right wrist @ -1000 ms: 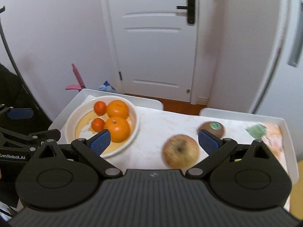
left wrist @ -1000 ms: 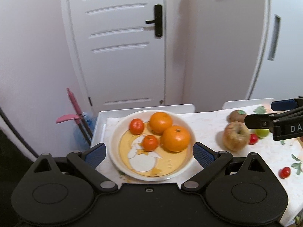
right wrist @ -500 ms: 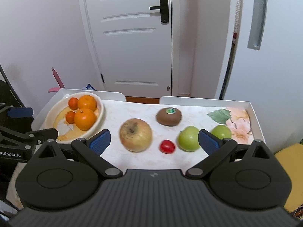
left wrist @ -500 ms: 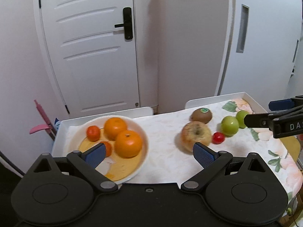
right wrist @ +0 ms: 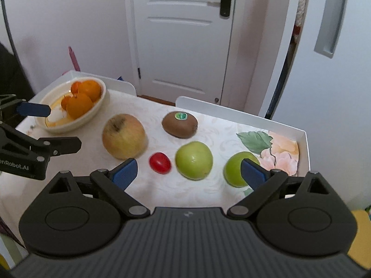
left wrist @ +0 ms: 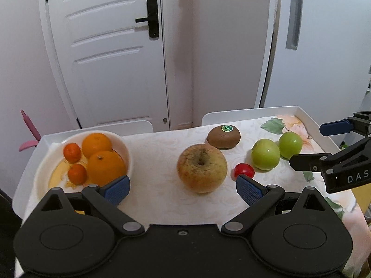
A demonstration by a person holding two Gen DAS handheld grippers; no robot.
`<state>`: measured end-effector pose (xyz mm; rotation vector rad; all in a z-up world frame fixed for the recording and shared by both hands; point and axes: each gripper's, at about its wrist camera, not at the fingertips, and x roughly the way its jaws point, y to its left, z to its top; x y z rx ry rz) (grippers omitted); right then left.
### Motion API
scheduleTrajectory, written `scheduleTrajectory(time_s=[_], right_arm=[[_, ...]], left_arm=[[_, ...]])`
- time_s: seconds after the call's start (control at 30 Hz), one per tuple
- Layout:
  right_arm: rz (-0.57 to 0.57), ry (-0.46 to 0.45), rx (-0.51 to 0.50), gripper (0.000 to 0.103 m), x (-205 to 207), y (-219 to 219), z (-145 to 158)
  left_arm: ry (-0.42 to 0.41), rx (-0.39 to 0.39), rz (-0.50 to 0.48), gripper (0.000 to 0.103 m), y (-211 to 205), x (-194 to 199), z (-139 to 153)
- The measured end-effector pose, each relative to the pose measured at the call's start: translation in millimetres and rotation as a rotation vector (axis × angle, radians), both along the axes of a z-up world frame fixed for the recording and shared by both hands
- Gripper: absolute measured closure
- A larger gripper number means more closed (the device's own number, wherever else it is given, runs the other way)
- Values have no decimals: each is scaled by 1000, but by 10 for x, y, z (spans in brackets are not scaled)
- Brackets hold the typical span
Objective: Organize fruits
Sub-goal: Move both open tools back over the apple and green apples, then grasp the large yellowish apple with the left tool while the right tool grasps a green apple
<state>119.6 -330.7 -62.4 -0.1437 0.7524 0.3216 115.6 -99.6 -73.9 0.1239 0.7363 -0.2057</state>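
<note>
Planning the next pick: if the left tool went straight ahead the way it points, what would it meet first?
Most likely the large yellowish apple, which sits centred between the open left tool's fingers, just ahead. The kiwi lies behind it. Depth is hard to judge here.

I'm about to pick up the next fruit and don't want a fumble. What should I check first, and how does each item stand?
1. Left claw open, empty: ok.
2. Right claw open, empty: ok.
3. Large apple lies clear of its neighbours, between the left fingers: ok.
4. Bowl has room beside the oranges: ok.
5. Small red fruit near the apple may get nudged: cannot tell.
6. Claws apart from each other: ok.
</note>
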Motion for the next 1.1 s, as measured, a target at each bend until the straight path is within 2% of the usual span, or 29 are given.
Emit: scheduleTrajectory(time_s=[0.17,0.37,0.57,0.83,0.93,1.1], right_arm=[[73,-11,-53,0,120,-65,-208],[175,-12,-70,0,274,-65,-401],[258,-30,-111,7,394,-6,-513],[318,-26,-154,19,479,35,-638],[332,-28,-167,21,485,50,-672],[345,-31,-165,21,510,61,-698]], left_arm=[[15,10,41,3,-194,89,-178],[11,21,88,5,-330,276,-308],[22,36,105,9,-427,464,-429],[47,24,121,12,-488,585,-543],[61,23,120,21,-496,631,-581],[69,37,126,23,-517,674,-633]])
